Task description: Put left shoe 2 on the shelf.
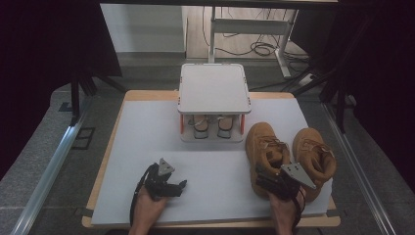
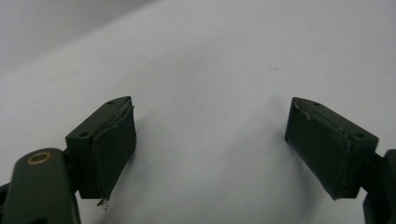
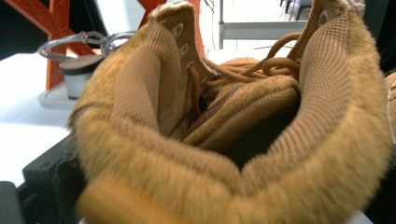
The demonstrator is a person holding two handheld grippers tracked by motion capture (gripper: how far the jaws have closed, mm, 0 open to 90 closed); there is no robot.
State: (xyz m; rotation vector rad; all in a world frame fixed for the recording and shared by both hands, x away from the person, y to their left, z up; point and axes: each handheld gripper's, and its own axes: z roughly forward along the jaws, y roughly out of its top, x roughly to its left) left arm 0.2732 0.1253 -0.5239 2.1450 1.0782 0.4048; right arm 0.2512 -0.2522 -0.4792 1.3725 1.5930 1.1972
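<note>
Left boot (image 1: 265, 151): tan, lace-up, stands upright on the white table (image 1: 147, 147) at the right near corner, its toe pointing away from the person and its open collar toward them.

Right boot (image 1: 314, 154): same tan make, just beside the first on its right; the two look to touch along their sides, though the high view is too coarse to be sure.

Right gripper (image 1: 268, 182): held in the person's right hand, it sits at the heel of the left boot. In the right gripper view the fuzzy collar (image 3: 224, 186) lies right across the fingers (image 3: 51, 172) — one dark finger shows at the lower left, pressed against the outside of the collar, the other is hidden behind the boot. I cannot tell whether they are clamped on the collar or merely set around it.

Left gripper (image 1: 177, 186): held low over the bare table at the near left, well apart from both boots. Its fingers (image 2: 109, 149) stand wide apart with nothing between them but white table surface.

Shoe rack (image 1: 214, 88): a small white stand with orange legs at the far middle of the table — a pair of sandals (image 1: 210, 126) on its lower level.
</note>
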